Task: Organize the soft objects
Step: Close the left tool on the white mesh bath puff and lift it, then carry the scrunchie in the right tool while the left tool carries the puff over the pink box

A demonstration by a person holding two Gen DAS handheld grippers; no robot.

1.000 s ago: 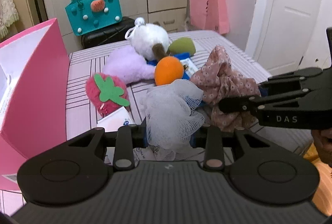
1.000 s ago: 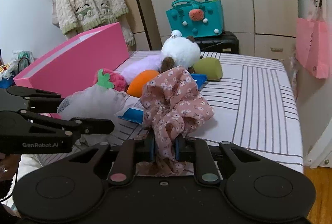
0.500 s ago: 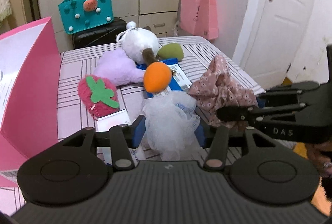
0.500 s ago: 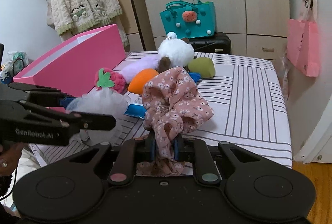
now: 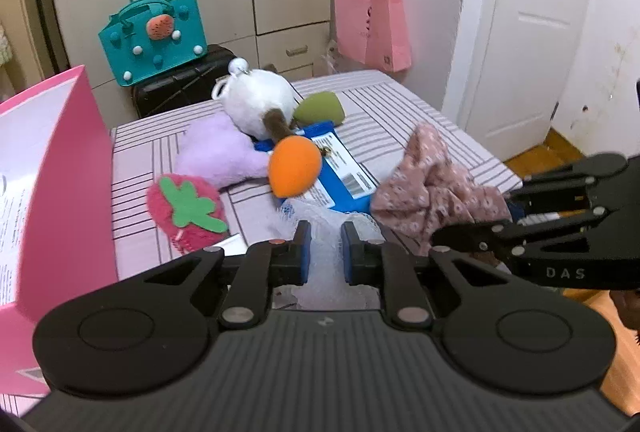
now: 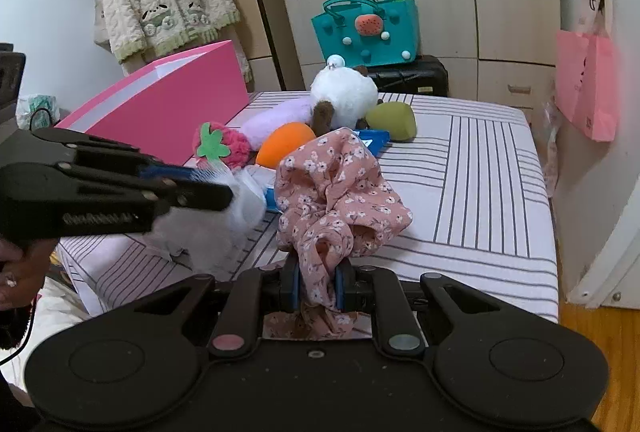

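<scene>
My left gripper [image 5: 325, 252] is shut on a white mesh bath puff [image 5: 324, 264], which hangs down between the fingers; it also shows in the right wrist view [image 6: 244, 203]. My right gripper [image 6: 317, 282] is shut on a pink floral cloth [image 6: 336, 191] that bunches up above the fingers, and the cloth shows in the left wrist view [image 5: 432, 179]. On the striped bed [image 6: 480, 167] lie a red strawberry plush [image 5: 184, 207], an orange plush [image 5: 294, 165], a purple plush [image 5: 216, 151], a white fluffy plush [image 5: 256, 103] and a green plush [image 5: 318, 107].
An open pink box [image 5: 56, 167] stands at the bed's left side. A blue packet [image 5: 340, 171] lies under the toys. A teal bag [image 6: 366, 27] sits on a black case behind the bed. A pink paper bag [image 5: 372, 23] hangs by the white door.
My left gripper has closed tighter on the mesh puff, which now hangs lower between the fingers. Both grippers have pulled back a little from the bed. The right grip on the cloth is unchanged.
</scene>
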